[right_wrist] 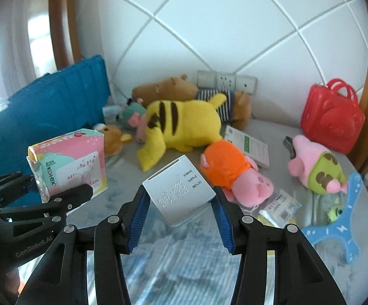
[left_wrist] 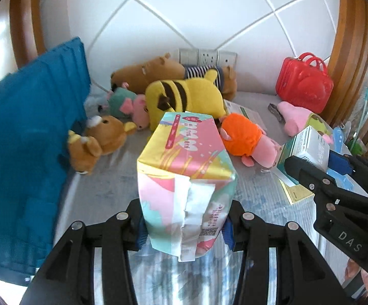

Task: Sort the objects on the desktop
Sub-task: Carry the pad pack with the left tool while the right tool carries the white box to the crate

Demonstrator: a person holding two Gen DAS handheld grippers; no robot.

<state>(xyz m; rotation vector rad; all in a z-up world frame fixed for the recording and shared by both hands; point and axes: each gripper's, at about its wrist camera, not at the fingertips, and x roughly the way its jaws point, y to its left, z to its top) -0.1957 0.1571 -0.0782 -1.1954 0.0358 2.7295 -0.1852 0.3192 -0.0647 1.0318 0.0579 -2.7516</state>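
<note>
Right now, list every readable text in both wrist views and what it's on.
"Kotex": side of the pastel soft pack held by the left gripper.
"DAS": body of the right gripper, seen from the left wrist.
"GenRobot.AI": left gripper's body, seen from the right wrist.
Small box in the right gripper: print and embossing too small to read.
Pack's QR code and characters: unreadable.

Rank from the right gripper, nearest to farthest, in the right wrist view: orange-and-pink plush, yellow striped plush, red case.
1. Orange-and-pink plush: just ahead of the right gripper, slightly right.
2. Yellow striped plush: further back, centre, behind the orange one.
3. Red case: farthest, back right, by the wooden frame.
</note>
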